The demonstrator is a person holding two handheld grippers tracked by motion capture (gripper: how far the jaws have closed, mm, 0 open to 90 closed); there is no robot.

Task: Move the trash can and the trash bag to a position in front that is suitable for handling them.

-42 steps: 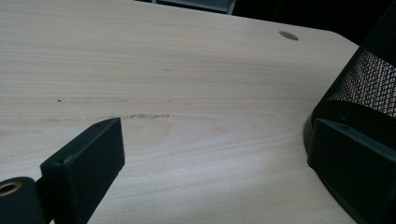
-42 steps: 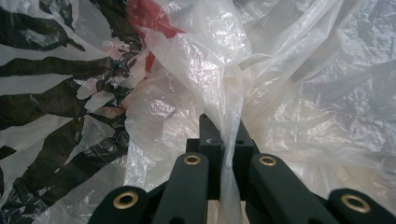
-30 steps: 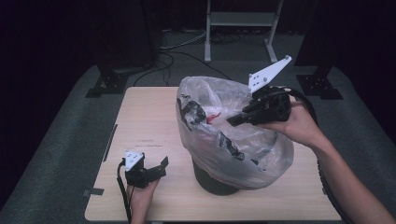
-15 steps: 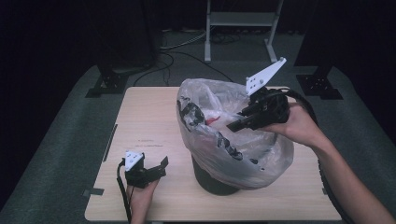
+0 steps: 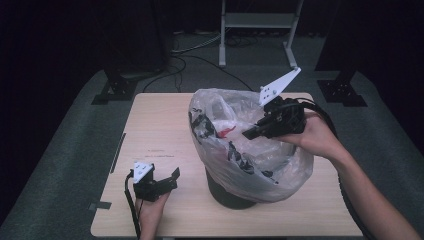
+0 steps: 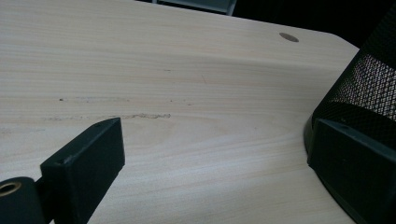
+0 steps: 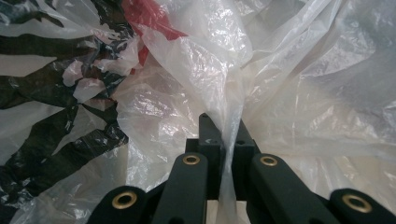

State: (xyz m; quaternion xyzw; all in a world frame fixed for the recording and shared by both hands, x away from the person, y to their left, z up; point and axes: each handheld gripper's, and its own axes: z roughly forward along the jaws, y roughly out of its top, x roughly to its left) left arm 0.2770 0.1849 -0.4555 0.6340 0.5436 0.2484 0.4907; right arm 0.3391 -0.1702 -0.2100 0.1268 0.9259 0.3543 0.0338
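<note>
A clear plastic bag (image 5: 240,150) with black and red print drapes over a black mesh bin (image 5: 227,192) at the middle of the wooden table (image 5: 160,135). My right gripper (image 5: 250,133) is shut on a fold of the bag's film (image 7: 229,154) above the bin's opening, and the film stretches up from the closed jaws. My left gripper (image 5: 167,181) rests low near the table's front left edge, open, with nothing between its fingers (image 6: 88,163). The mesh bin (image 6: 369,93) stands just beyond its right finger.
A metal rack (image 5: 260,25) and stand feet (image 5: 112,87) sit on the grey floor behind the table. A small round hole (image 6: 288,37) marks the tabletop's far corner. Bare wood lies left of the bin.
My right gripper has drifted slightly up and left with the bag film pinched in it. The left gripper has stayed put.
</note>
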